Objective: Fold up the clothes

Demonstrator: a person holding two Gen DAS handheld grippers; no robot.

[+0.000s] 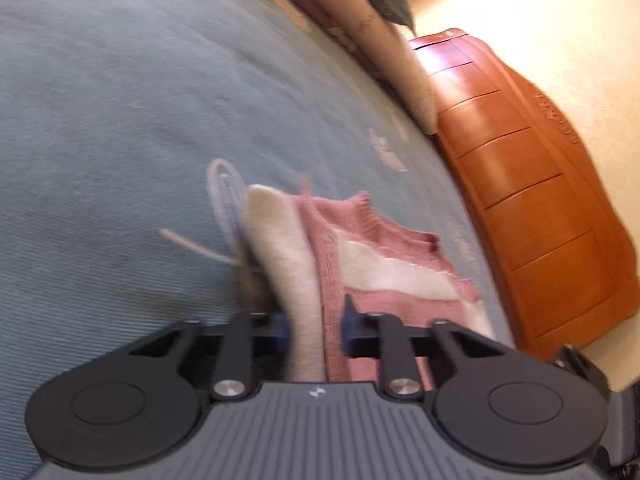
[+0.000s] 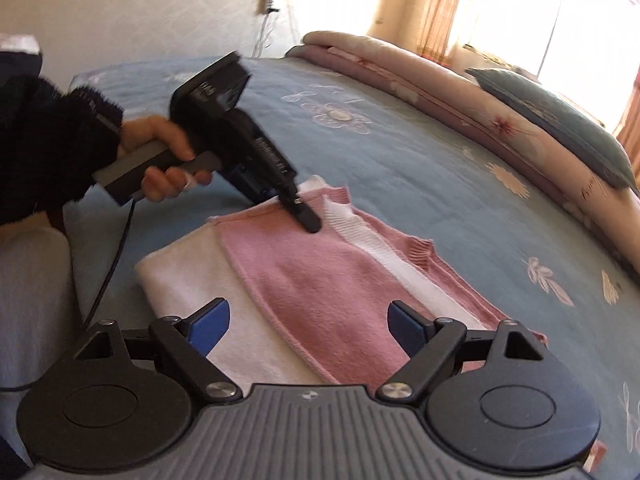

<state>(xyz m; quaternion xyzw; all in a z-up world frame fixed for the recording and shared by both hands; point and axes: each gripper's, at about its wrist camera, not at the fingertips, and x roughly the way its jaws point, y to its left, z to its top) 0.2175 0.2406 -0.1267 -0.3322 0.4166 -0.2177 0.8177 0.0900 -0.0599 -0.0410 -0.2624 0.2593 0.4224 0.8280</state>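
A pink and white knitted sweater (image 2: 320,280) lies partly folded on the blue flowered bedspread (image 2: 420,152). In the left wrist view, my left gripper (image 1: 316,328) is shut on a raised fold of the sweater (image 1: 304,272), with white and pink fabric pinched between its blue pads (image 1: 347,326). The right wrist view shows that same left gripper (image 2: 310,224) at the sweater's far edge, held by a hand (image 2: 160,140) in a dark fuzzy sleeve. My right gripper (image 2: 308,322) stands open over the sweater's near edge, with nothing pressed between its blue pads (image 2: 212,320).
A folded pink quilt (image 2: 440,80) and a grey-blue pillow (image 2: 560,120) lie along the far side of the bed. A wooden headboard (image 1: 520,184) stands at the right in the left wrist view. A black cable (image 2: 116,256) hangs from the left gripper's handle.
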